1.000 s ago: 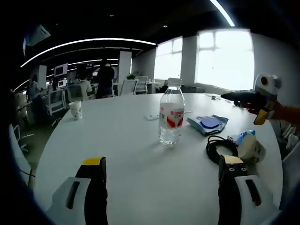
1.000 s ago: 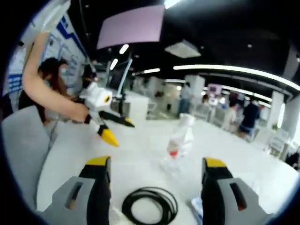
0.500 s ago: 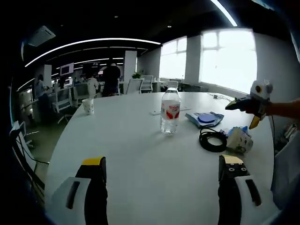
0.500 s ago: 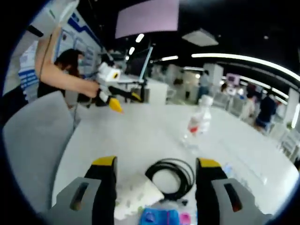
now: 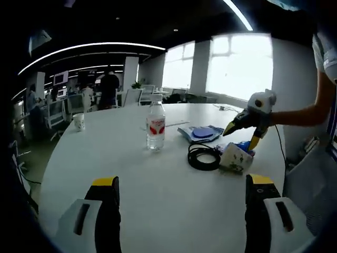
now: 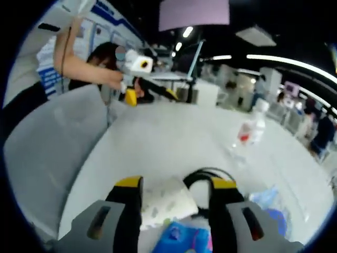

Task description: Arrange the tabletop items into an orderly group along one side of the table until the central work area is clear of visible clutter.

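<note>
Standing on the white surface point(image 5: 105, 153), a red-labelled bottle point(image 5: 155, 127) holds clear water; its print is unreadable. Left hand-held gripper point(image 5: 180, 188) gapes wide; right hand-held gripper point(image 6: 176, 185) straddles a white pack point(image 6: 167, 202), unclamped.

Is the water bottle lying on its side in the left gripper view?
No, the water bottle stands upright on the white table, beside the coiled black cable.

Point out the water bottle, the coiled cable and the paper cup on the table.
Bottle point(image 5: 155, 129), left gripper view: on its red label.
Cable point(image 5: 204, 157), left gripper view: on the coil's far loop.
Cup point(image 5: 79, 122), left gripper view: on its side wall.
</note>
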Demonstrator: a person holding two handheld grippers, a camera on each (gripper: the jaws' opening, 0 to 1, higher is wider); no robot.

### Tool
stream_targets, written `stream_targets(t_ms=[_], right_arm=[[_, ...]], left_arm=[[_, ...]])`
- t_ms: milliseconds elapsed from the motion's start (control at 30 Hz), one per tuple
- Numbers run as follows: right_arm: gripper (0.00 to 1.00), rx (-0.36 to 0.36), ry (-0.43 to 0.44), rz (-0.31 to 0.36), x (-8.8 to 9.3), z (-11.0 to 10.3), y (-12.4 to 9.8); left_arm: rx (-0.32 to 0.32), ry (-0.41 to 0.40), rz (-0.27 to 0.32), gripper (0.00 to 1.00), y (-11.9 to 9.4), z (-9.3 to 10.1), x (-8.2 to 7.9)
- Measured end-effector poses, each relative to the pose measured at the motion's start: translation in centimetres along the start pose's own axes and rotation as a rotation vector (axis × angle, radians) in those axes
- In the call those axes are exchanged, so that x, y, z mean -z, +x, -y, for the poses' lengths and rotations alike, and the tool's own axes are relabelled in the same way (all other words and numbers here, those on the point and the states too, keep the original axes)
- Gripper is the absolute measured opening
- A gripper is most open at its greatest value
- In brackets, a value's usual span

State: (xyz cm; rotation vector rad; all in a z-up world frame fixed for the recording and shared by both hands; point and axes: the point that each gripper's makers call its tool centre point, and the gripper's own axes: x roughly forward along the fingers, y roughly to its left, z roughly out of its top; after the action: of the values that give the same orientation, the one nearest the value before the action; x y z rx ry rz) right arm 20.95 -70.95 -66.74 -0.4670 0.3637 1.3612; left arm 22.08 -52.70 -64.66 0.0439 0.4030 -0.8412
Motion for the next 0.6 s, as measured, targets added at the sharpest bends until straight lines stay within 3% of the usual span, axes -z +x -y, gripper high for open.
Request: stream_targets(t_ms=[167,233,300,433,500,533,600], right_arm=[[0.42,-0.046,0.026,-0.032,0.7,-0.1,0.3],[0.37,-0.068,0.037,-0.050,1.1,-0.3,0.5],[0.28,-0.087,-0.032,-0.077,1.7,-0.3,0.6],[0.16,-0.094,0.009,-0.020,0.6,0.2,0.8],[0.12,-0.122,-0.002,-0.027,0.6,-0.2,1.1],[0.09,-0.137,-0.047,-0.069,1.2,-0.4,1.1],[0.06,-0.147,-0.057,-0.038,0.4,-0.7,1.4]], left_arm=[[0.021,-0.033,0.015,0.99,-0.9,1.1,-0.5],[0.009,0.022,0.012,0.99,-1.5,1.1,-0.6],[-0.006,0.034,-0.007,0.99,-2.0,1.0,-0.4],[-0.009,0.012,-0.022,0.99,-3.0,0.9,-0.2],[-0.005,0.000,-0.009,0.99,-3.3,0.9,0.0],[-0.006,-0.019,-0.008,0.99,-3.3,0.9,0.2],[-0.010,-0.027,-0.015,0.99,-3.5,1.0,0.4]])
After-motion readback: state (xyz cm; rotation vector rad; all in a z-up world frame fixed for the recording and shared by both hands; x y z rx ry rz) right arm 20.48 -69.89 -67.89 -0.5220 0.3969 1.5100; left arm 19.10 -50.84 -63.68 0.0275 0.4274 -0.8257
